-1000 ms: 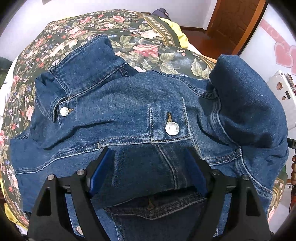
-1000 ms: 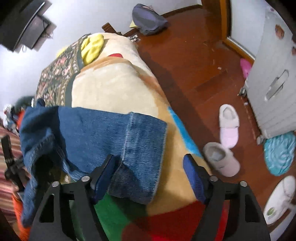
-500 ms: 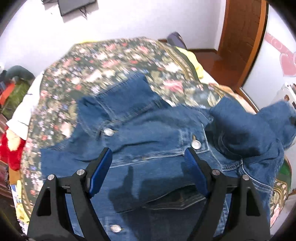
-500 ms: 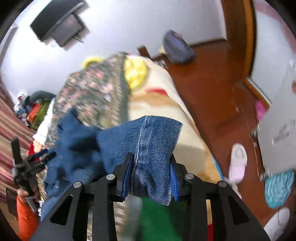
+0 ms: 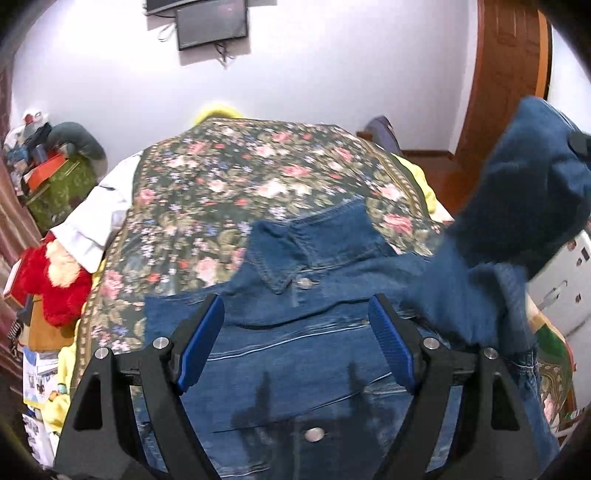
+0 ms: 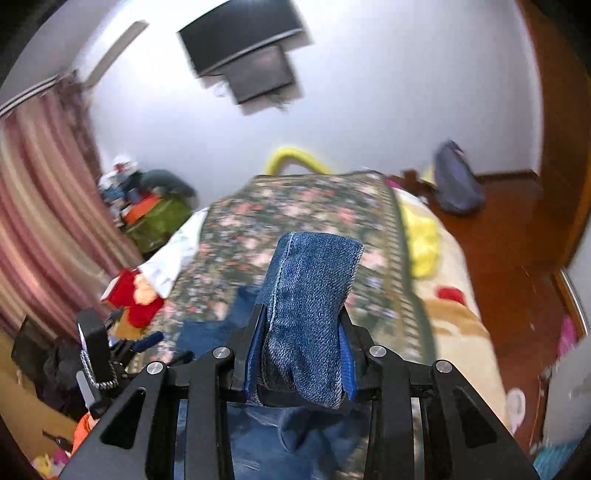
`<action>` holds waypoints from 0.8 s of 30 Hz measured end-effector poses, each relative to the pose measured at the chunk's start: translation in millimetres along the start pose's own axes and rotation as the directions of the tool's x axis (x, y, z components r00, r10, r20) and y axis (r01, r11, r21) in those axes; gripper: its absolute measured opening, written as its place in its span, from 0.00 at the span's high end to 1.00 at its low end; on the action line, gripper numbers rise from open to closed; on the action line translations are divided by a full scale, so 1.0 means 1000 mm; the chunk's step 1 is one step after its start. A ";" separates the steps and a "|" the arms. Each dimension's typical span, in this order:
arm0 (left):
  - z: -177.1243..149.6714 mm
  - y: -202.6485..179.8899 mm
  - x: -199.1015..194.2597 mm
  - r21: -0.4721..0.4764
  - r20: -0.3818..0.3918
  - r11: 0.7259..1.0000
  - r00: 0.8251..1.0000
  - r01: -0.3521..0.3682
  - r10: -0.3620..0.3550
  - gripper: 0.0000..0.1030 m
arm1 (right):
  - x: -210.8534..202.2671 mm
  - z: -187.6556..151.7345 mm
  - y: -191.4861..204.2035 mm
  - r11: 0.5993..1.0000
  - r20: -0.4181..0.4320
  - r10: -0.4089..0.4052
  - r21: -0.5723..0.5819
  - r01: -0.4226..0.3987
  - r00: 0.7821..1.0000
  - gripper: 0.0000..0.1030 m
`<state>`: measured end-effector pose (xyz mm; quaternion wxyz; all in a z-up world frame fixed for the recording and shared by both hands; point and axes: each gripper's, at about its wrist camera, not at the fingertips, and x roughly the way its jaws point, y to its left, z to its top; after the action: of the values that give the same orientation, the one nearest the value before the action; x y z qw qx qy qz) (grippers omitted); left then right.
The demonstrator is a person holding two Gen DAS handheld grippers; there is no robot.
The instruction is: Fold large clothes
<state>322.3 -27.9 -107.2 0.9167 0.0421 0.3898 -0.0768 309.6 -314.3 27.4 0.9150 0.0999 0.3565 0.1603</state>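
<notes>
A blue denim jacket (image 5: 295, 343) lies front up on the floral bedspread (image 5: 229, 192), collar toward the far end. My left gripper (image 5: 295, 343) is open and empty, hovering above the jacket's chest. My right gripper (image 6: 301, 343) is shut on the cuff of the jacket's sleeve (image 6: 310, 295) and holds it up in the air. In the left wrist view the lifted sleeve (image 5: 517, 206) rises at the right, above the jacket's shoulder.
A red plush toy (image 5: 55, 280) and white cloth (image 5: 99, 218) lie at the bed's left edge. A green box with clutter (image 5: 55, 184) stands by the wall. A backpack (image 6: 456, 181) sits on the wooden floor. A TV (image 5: 210, 22) hangs on the wall.
My right gripper closed on the sleeve cuff and lifted it up and toward the jacket. My left gripper rose away from the jacket, still open.
</notes>
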 end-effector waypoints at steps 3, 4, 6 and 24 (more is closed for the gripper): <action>-0.006 0.025 -0.014 -0.018 0.026 1.000 0.999 -0.024 0.024 0.22 | 0.018 0.010 0.041 0.998 -0.010 0.032 -0.048 -0.033 0.999 0.69; -0.008 0.033 -0.017 -0.024 0.033 0.999 0.999 -0.032 0.033 0.22 | 0.024 0.011 0.055 0.997 -0.017 0.042 -0.063 -0.043 0.999 0.69; -0.014 0.054 -0.026 -0.045 0.045 0.998 0.998 -0.045 0.047 0.22 | 0.046 0.015 0.088 0.993 -0.046 0.065 -0.091 -0.069 0.997 0.69; -0.070 0.158 -0.058 -0.190 0.016 0.971 0.988 -0.146 0.152 0.22 | 0.245 -0.103 0.205 0.974 -0.499 0.175 -0.036 -0.222 0.849 0.68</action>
<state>260.5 143.7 -110.6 0.9256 -0.0170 0.3769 0.0289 363.7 -27.5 -138.3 0.7761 0.0496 0.5576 0.2904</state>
